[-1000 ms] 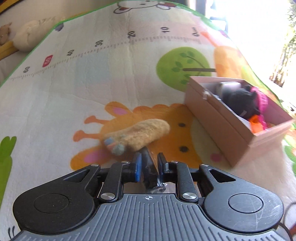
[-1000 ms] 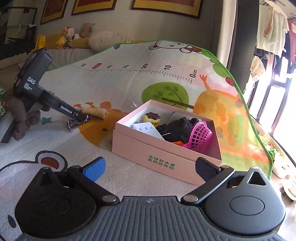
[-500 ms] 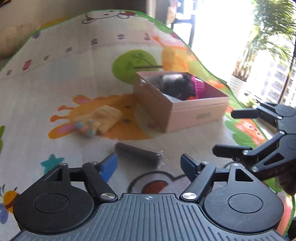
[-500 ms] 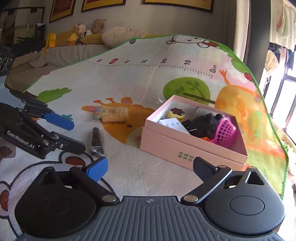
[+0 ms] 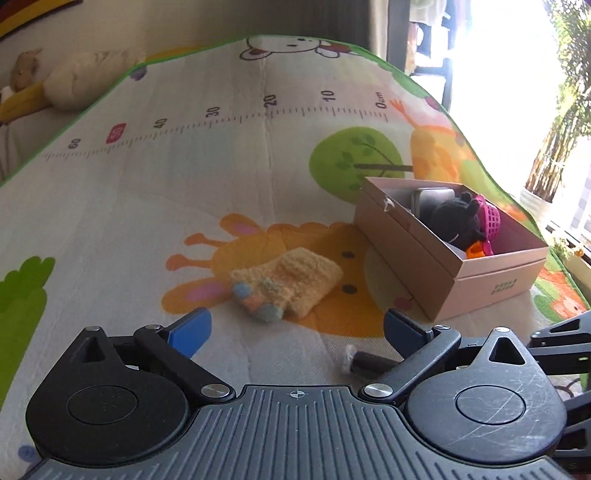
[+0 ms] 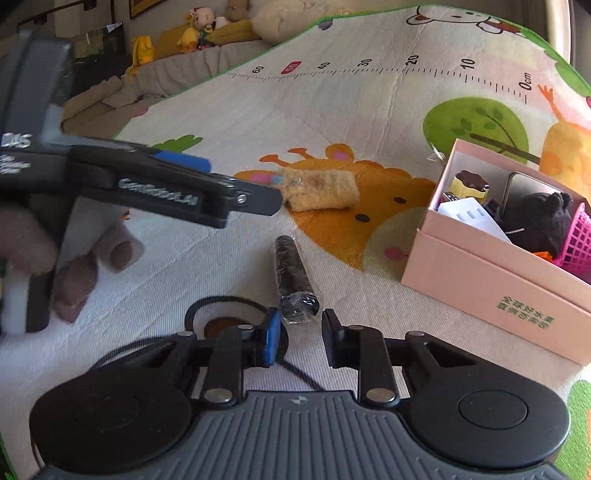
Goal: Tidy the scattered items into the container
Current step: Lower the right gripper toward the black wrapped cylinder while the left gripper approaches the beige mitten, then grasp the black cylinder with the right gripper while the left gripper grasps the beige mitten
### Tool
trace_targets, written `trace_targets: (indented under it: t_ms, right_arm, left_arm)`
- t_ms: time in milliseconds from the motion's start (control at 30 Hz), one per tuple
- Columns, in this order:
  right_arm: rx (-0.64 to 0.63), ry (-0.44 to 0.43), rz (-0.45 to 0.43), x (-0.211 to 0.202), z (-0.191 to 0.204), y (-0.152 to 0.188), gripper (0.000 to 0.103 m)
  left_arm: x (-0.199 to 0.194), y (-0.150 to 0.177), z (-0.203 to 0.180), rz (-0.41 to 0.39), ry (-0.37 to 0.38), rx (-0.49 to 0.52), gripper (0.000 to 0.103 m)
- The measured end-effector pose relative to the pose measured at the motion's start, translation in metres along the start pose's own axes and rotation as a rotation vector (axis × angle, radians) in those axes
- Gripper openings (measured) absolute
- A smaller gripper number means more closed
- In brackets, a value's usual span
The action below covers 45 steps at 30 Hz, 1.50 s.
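A: Right at your right gripper (image 6: 297, 338), what do you have?

B: Your jaws stand part-way apart with nothing between them, and the near end of the dark wrapped cylinder (image 6: 293, 278) lies on the mat just ahead of the gap, not touched by either pad. It points away from you along the play mat (image 6: 221, 122).

A: And your left gripper (image 5: 295, 330)?

B: Its fingers are spread wide and hold nothing. From its own camera the cylinder (image 5: 364, 363) peeks out low down, partly hidden behind the right finger. In the right wrist view you see that gripper (image 6: 218, 192) from the side, up over the mat at the left, with your gloved hand (image 6: 55, 258) around its handle.

A: What lies beyond the cylinder?

B: The yellow knitted sock (image 5: 286, 286) is flat on the orange giraffe print, well apart from both grippers and outside the box.

A: And the container?

B: The pink box (image 6: 491, 275) sits open to your right, past the sock. Inside you can see a black plush toy (image 6: 539, 221), a pink mesh basket (image 6: 578, 243) at its far side, a white block (image 6: 469, 214), a small yellow and brown piece (image 6: 469, 184) in the back corner and a bit of orange under the plush. Farther off, the printed ruler crosses the mat, and stuffed toys (image 6: 199, 26) sit along the cushion behind its green edge
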State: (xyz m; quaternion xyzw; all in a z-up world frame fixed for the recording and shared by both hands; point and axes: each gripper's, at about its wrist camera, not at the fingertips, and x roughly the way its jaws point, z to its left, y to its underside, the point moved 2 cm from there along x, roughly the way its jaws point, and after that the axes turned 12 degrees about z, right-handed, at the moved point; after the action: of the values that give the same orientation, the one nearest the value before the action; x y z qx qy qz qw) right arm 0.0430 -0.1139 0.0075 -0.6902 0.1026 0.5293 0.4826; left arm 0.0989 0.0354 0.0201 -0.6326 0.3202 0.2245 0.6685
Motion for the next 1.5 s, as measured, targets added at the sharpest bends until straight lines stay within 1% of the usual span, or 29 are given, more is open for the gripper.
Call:
trace_targets:
  t_ms: [67,133,200,233,267,300,333,367,400,433,467,500,533,633,733,833,933,967,1000,1033,1067,1133,1167,1233,1300,1333,1367,1433,1500]
  right_arm:
    - [-0.006,0.000,0.022,-0.019,-0.009,0.022,0.024]
    - [-0.014,0.013,0.042,-0.037,-0.019,0.045,0.024]
    - [-0.022,0.072,0.047,-0.050,-0.030,0.065,0.024]
    - [-0.026,0.140,0.040,-0.057,-0.038,0.075,0.027]
    - [-0.018,0.217,0.036,-0.060,-0.046,0.082,0.036]
    - [-0.003,0.280,0.032,-0.063,-0.053,0.087,0.048]
    - [0.026,0.340,0.025,-0.065,-0.063,0.090,0.053]
    - [0.061,0.363,0.016,-0.067,-0.071,0.093,0.057]
    - [0.102,0.358,0.008,-0.070,-0.078,0.095,0.060]
    - [0.153,0.328,-0.004,-0.074,-0.085,0.095,0.062]
    - [0.190,0.293,-0.023,-0.076,-0.089,0.094,0.070]
    - [0.206,0.266,-0.045,-0.078,-0.088,0.092,0.075]
    - [0.203,0.246,-0.065,-0.079,-0.085,0.090,0.077]
    - [0.122,0.196,-0.099,-0.074,-0.062,0.080,0.079]
    - [-0.003,0.176,-0.080,-0.059,-0.041,0.073,0.079]
    - [-0.059,0.200,-0.046,-0.046,-0.040,0.073,0.079]
    - [0.005,0.287,-0.028,-0.043,-0.062,0.074,0.079]
    - [0.041,0.321,-0.028,-0.043,-0.070,0.074,0.079]
    - [0.074,0.352,-0.032,-0.044,-0.077,0.073,0.079]
    - [0.100,0.368,-0.040,-0.047,-0.082,0.073,0.079]
    - [0.112,0.359,-0.048,-0.050,-0.083,0.073,0.079]
    - [0.109,0.290,-0.058,-0.055,-0.078,0.072,0.082]
    - [0.097,0.248,-0.060,-0.057,-0.073,0.071,0.086]
    - [0.036,0.155,-0.053,-0.056,-0.054,0.071,0.088]
    - [-0.019,0.127,-0.038,-0.048,-0.037,0.067,0.088]
    - [-0.042,0.137,-0.029,-0.043,-0.031,0.066,0.088]
    - [-0.063,0.169,-0.024,-0.039,-0.028,0.064,0.088]
    - [-0.071,0.304,-0.023,-0.031,-0.029,0.060,0.088]
    - [-0.018,0.401,-0.022,-0.030,-0.040,0.056,0.088]
  left_arm:
    - [0.015,-0.005,-0.013,0.004,-0.042,0.086,0.102]
    - [0.033,-0.011,-0.022,0.010,-0.104,0.158,0.102]
    - [0.049,-0.017,-0.024,0.020,-0.148,0.189,0.102]
    - [0.056,-0.021,-0.024,0.026,-0.163,0.192,0.102]
    - [0.062,-0.025,-0.022,0.033,-0.175,0.191,0.102]
    - [0.067,-0.029,-0.021,0.041,-0.181,0.189,0.102]
    - [0.072,-0.031,-0.019,0.052,-0.180,0.188,0.102]
    - [0.077,-0.034,-0.017,0.066,-0.174,0.190,0.102]
    - [0.081,-0.035,-0.016,0.081,-0.165,0.193,0.102]
    - [0.083,-0.037,-0.014,0.085,-0.154,0.190,0.102]
    - [0.083,-0.037,-0.012,0.090,-0.138,0.183,0.102]
    - [0.084,-0.038,-0.010,0.098,-0.121,0.173,0.102]
    - [0.083,-0.037,-0.008,0.110,-0.093,0.159,0.102]
    - [0.074,-0.028,-0.009,0.150,0.040,0.134,0.102]
    - [0.052,-0.008,-0.023,0.154,0.137,0.188,0.102]
    - [0.025,0.014,-0.038,0.170,0.223,0.223,0.102]
    - [0.003,0.026,-0.049,0.184,0.303,0.246,0.102]
    - [-0.002,0.027,-0.051,0.174,0.302,0.250,0.102]
    - [-0.005,0.025,-0.052,0.155,0.278,0.247,0.102]
    - [-0.007,0.022,-0.051,0.135,0.241,0.232,0.102]
    - [-0.007,0.018,-0.048,0.117,0.194,0.208,0.102]
    - [-0.003,0.009,-0.038,0.092,0.100,0.127,0.103]
    - [0.000,0.006,-0.034,0.091,0.083,0.088,0.103]
    - [0.005,0.001,-0.025,0.097,0.099,0.024,0.103]
    - [0.009,0.002,-0.022,0.104,0.091,-0.007,0.103]
    - [0.011,0.003,-0.022,0.110,0.083,-0.015,0.103]
    - [0.013,0.005,-0.022,0.117,0.081,-0.018,0.103]
    - [0.013,0.007,-0.021,0.124,0.081,-0.020,0.103]
    - [0.008,0.010,-0.018,0.115,0.064,-0.019,0.103]
